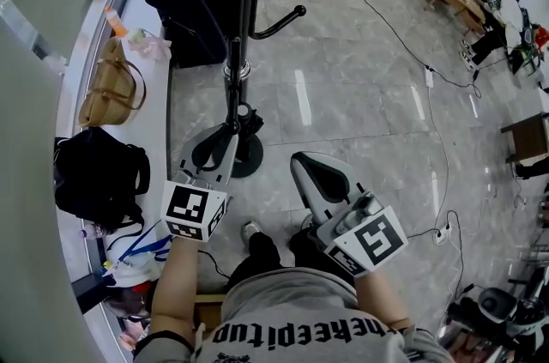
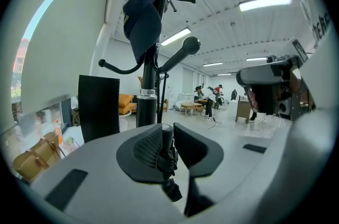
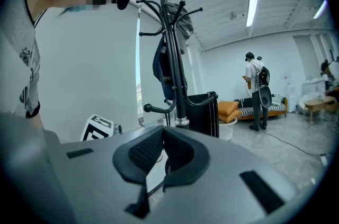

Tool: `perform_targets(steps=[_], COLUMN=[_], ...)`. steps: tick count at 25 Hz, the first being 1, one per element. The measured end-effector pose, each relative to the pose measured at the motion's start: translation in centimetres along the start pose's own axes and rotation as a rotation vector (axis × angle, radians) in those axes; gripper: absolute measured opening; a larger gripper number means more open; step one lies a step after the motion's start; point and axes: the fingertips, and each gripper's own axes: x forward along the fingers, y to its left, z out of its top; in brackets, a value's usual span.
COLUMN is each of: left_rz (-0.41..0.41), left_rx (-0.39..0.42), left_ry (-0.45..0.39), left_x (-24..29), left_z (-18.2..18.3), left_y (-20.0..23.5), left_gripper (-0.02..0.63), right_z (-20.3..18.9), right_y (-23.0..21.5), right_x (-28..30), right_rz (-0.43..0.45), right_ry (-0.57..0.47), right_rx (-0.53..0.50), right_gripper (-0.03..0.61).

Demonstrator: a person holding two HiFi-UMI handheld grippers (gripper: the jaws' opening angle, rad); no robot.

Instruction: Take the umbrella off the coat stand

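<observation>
Risk: left gripper [image 1: 235, 135] jaws stood narrowly apart, umbrella [image 2: 164, 144] in the gap, no firm clamp evident. Closing on loose fabric or strap alone could let it slip and drop at foot of coat stand [image 1: 235, 87]. Right gripper [image 3: 163, 134] jaws together, empty, apart from stand. Umbrella sat just beside stand pole, long axis upright, parallel to pole, strap end judged downward.
</observation>
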Motion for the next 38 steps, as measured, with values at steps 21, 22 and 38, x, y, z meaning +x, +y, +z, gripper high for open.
perform_targets(steps=[21,22,38], left_rz=[-0.031,-0.032,-0.05], left_rx=[-0.012,-0.014,0.011], left_ry=[0.023,0.024,0.035], left_x=[3.9,4.0,6.1], left_z=[-1.6,-1.7,-2.4], left_y=[0.5,0.5,0.5], left_gripper=[0.222,0.222,0.227], right_z=[-0.3,-0.4,-0.4], right_y=[-1.1,-1.2,-2.5], right_x=[-1.5,-1.6,-1.9], right_rz=[-0.057,-0.059,-0.098], right_ry=[0.025,0.027,0.038], right_rx=[-0.02,-0.021,-0.023], right_gripper=[0.011,0.011,0.011])
